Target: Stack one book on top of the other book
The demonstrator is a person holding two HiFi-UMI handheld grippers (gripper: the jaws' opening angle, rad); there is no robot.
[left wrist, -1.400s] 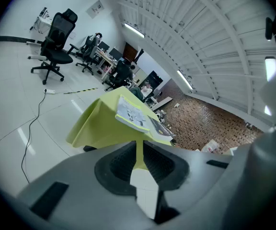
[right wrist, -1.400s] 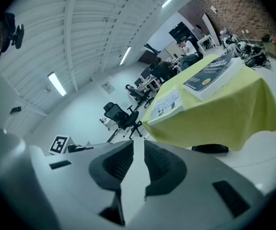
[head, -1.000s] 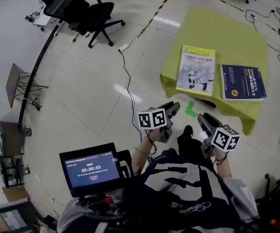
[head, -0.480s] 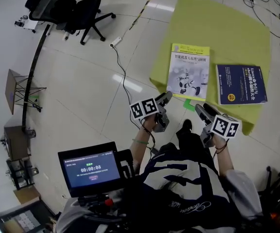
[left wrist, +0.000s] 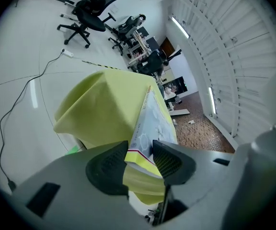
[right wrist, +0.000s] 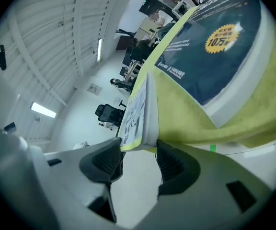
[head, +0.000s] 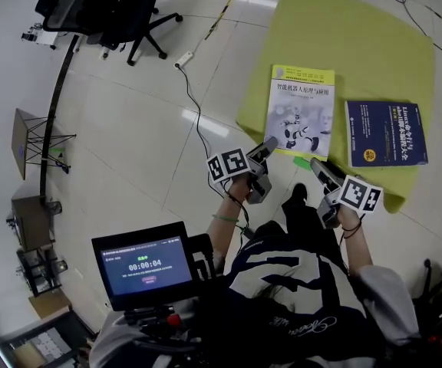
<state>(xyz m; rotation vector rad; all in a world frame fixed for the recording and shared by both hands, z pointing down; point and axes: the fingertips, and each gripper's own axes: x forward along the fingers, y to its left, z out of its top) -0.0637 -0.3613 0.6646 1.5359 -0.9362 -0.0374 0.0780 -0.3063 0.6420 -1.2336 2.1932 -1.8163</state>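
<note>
Nothing was stacked yet: the white-and-yellow book and the blue book lay side by side, apart, on the yellow-green tablecloth. The left gripper and right gripper had just been opening their jaws wide. Both lined up on the first book's near edge, seemingly without pressing it. Gripping, lifting and placing remained.

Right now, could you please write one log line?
left gripper, right gripper: jaws just opening, tips at white book, nothing gripped | blue book: untouched
</note>
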